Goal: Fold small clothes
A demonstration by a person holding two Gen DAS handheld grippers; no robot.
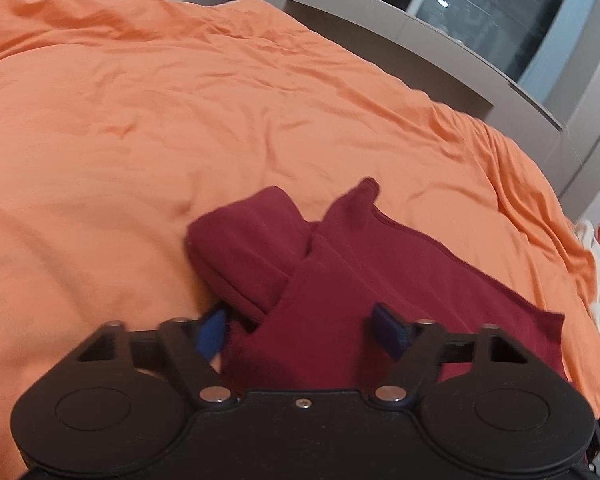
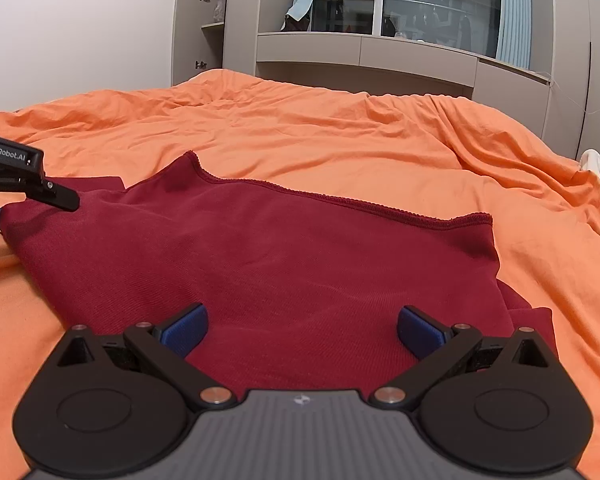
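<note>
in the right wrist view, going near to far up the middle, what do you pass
right gripper → dark red garment → orange bedsheet → grey cabinets → window

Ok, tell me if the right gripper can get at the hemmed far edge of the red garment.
Probably yes: the right gripper is open over the red garment, and nothing lies between it and the hem.

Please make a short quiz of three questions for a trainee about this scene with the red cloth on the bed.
1. True or false: the right gripper is closed on the red garment.
2. The orange bedsheet is: A smooth, B wrinkled, C striped?
3. Which side of the garment is already folded over?

Key: 1 false, its jaws stand open above the cloth. 2 B. 3 the side at the left gripper.
</note>
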